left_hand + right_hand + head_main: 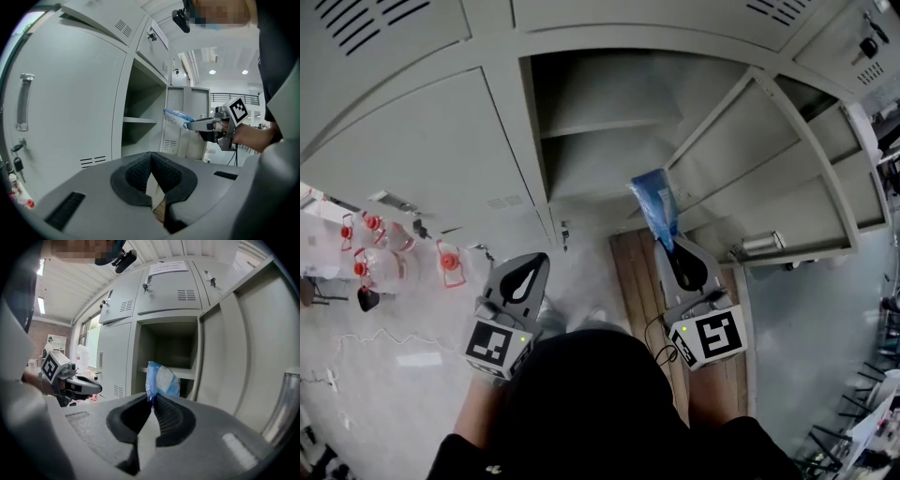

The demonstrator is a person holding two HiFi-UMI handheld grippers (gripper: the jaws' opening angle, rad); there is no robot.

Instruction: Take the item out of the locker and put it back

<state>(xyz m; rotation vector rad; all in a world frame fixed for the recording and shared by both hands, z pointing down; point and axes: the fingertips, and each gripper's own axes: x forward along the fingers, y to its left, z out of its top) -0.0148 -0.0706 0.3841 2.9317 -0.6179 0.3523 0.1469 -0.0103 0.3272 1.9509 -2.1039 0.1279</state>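
Grey lockers (422, 159) faced you, one open. Your right gripper (673, 246) pinched a blue packet (654, 206) aimed at the shelf (609, 125) ahead; your left gripper (534, 262) hung closed, empty.

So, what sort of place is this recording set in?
Probably a locker area in a large workshop or lab hall: a bank of grey metal lockers, one open locker with a shelf, and ceiling lights over open floor beyond.

The right gripper (153, 398) is pinching the bottom edge of a blue-and-white packet (161, 379) between its fingers (169, 416), holding it upright in front of the locker (171, 341) compartment standing open. The left gripper (77, 384) is hovering at the left.
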